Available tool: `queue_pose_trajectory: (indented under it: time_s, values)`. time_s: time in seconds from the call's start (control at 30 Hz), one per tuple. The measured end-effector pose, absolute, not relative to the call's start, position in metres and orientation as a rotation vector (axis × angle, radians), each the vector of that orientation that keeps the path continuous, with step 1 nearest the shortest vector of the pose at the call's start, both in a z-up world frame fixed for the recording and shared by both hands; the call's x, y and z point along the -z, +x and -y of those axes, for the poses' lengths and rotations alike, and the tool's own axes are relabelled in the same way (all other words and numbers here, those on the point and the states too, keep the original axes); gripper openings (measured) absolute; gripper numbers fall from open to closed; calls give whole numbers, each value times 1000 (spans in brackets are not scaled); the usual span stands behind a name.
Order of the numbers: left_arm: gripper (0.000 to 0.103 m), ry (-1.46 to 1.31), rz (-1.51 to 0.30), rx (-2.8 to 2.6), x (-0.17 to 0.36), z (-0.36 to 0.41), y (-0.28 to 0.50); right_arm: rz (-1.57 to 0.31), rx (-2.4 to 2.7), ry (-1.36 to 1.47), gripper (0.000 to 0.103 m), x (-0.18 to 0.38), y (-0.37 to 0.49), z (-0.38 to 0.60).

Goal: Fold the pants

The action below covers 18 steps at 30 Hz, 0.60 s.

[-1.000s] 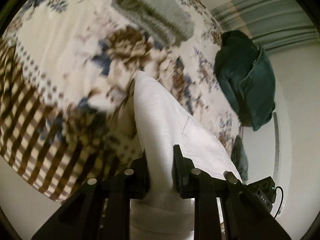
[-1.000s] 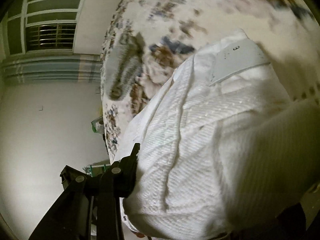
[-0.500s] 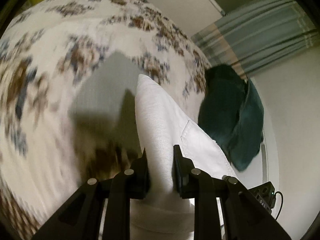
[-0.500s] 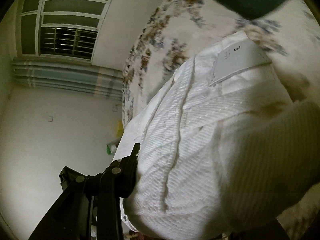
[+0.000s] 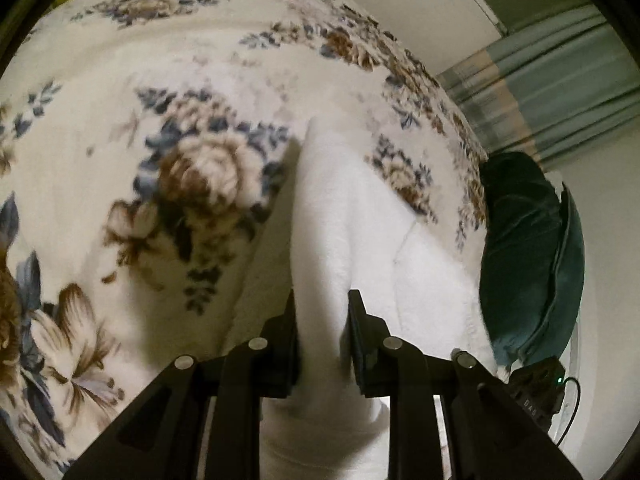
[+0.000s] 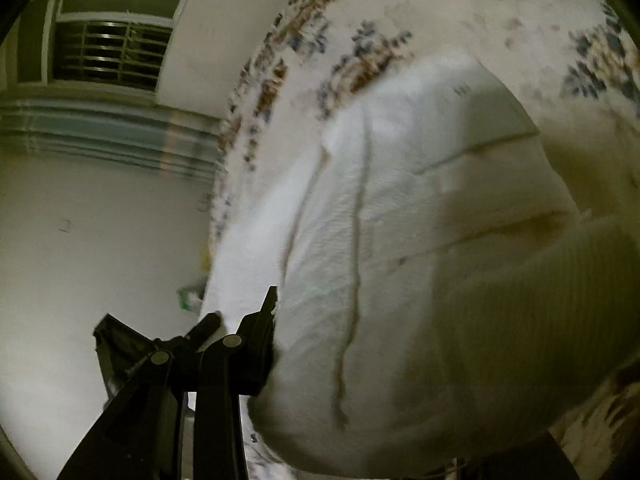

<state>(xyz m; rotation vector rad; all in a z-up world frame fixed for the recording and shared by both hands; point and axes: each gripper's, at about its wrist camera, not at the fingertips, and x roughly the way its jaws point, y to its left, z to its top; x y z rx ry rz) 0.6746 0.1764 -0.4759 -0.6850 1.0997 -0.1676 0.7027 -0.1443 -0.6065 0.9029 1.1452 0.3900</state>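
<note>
The white pants [image 5: 344, 216] hang as a folded bundle over a floral blanket [image 5: 120, 152]. My left gripper [image 5: 322, 304] is shut on a thick fold of the pants, with cloth bulging between and below its fingers. In the right wrist view the pants [image 6: 400, 220] fill most of the frame, with seams and a label patch showing. My right gripper [image 6: 344, 344] grips the pants; only its left finger [image 6: 262, 328] shows, the other is hidden under the cloth.
A dark green cushion or garment [image 5: 528, 256] lies at the blanket's right edge. Striped curtains [image 5: 560, 80] and a white wall stand behind. A barred window [image 6: 108, 56] shows in the right wrist view. A small black device with a cable [image 5: 540, 392] sits lower right.
Both grippers have carried the pants across the bed and lower toward the blanket. The grey folded cloth has left the left view and the green item has moved to the right edge.
</note>
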Motion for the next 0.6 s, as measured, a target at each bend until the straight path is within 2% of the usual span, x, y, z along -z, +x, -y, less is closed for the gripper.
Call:
queue_pose_trajectory:
  time_s: [0.03, 0.1, 0.27, 0.47, 0.53, 0.6]
  values:
    - [21, -675, -1107, 176, 479, -175, 670, -1160, -386, 898, 41, 610, 700, 146]
    - [25, -647, -1125, 181, 480, -173, 662, -1197, -358, 887, 53, 617, 694, 151]
    - [29, -553, -1150, 126, 464, -165, 649, -1280, -271, 810, 60, 608, 674, 166]
    - [29, -282, -1128, 19, 422, -133, 631, -1269, -126, 520, 67, 551, 655, 167]
    - [39, -219, -1121, -6, 409, -122, 622, -1229, -74, 400, 76, 521, 655, 161]
    - [63, -153, -1120, -32, 398, -111, 614, -1204, -33, 311, 93, 500, 652, 157]
